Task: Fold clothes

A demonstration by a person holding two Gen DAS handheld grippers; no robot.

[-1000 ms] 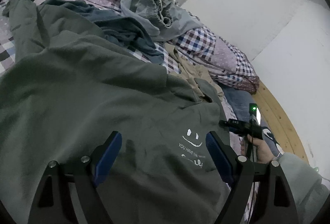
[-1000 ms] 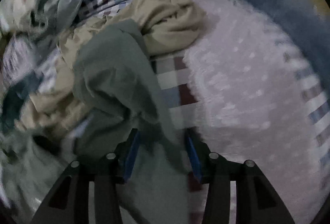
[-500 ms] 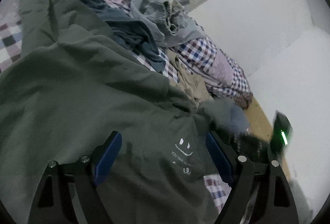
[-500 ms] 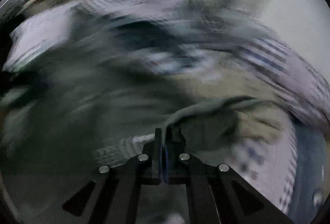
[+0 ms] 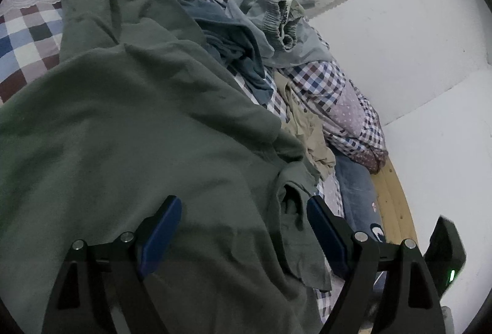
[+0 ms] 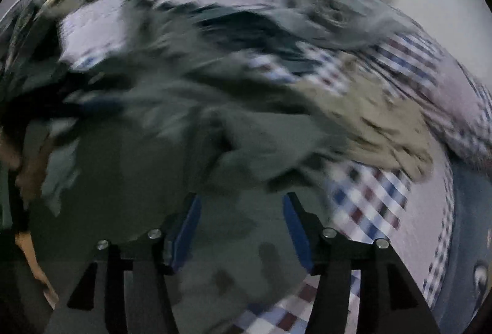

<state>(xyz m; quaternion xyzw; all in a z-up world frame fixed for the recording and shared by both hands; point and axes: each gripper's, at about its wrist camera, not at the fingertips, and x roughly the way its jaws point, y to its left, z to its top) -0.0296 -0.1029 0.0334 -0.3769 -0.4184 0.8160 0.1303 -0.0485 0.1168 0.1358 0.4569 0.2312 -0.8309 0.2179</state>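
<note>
Half a second before, the right gripper [image 6: 241, 223] was clenched on the green shirt's [image 5: 129, 143] sleeve [image 5: 295, 198]; it had since released, sleeve folded inward at lower centre. Left gripper [image 5: 243, 229] hovered open above the shirt. Risk: the bunched sleeve might slip back, creasing the fold. Beyond lay unfolded clothes [image 5: 270, 20] on the checked bed [image 5: 27, 39], white wall [image 5: 399, 36] at upper right.

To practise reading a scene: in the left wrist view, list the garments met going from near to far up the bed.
Green sweatshirt → beige garment → dark blue garment → grey garment with elastic waistband.
</note>
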